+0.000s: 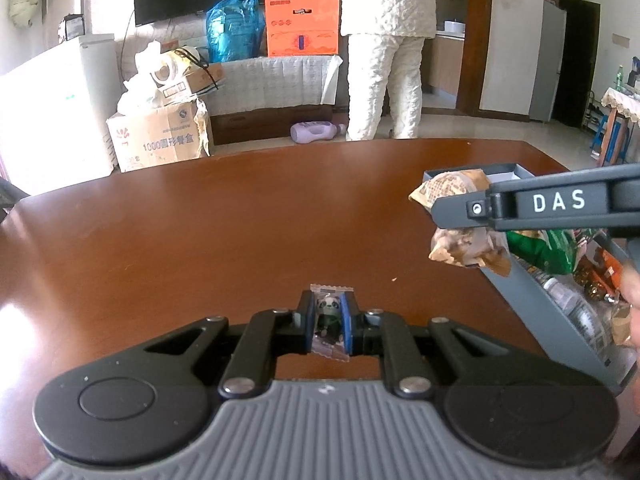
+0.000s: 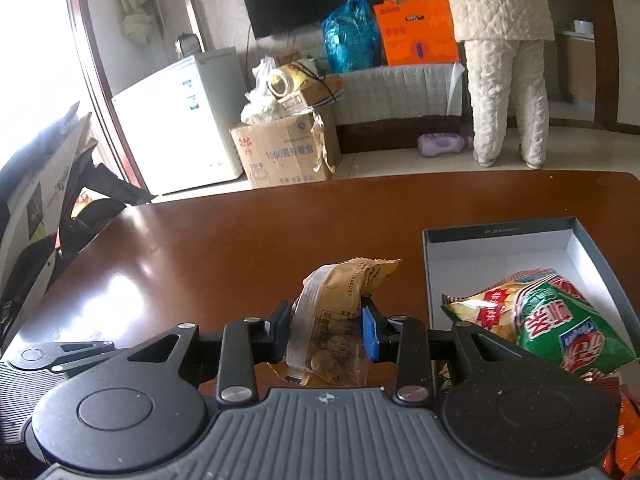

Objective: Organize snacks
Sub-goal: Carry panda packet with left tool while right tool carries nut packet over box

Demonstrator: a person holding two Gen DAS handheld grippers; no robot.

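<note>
The left tool (image 1: 329,316) is clamped tight on a small clear-wrapped candy (image 1: 329,320) printed with a panda, held upright between its blue pads above the brown wooden table (image 1: 200,232). The right tool (image 2: 326,330) is closed partway around a tan crinkled snack packet (image 2: 332,320), its pads pressing the packet's sides so the wrapper stands up between them, lifted off the table. From the left wrist view, this packet hangs in the air just left of a grey open box (image 2: 500,240) that sits on the table's right side. Inside the box lies a green and yellow bag of chips (image 2: 560,320), with orange-wrapped snacks (image 2: 628,440) at its near end; the far end of the box is bare. Beyond the table, a person in pale quilted clothing (image 1: 384,40) stands facing away, near an orange box (image 1: 302,24), a blue plastic bag (image 1: 234,24) and a cardboard carton (image 1: 160,136) on the floor.
</note>
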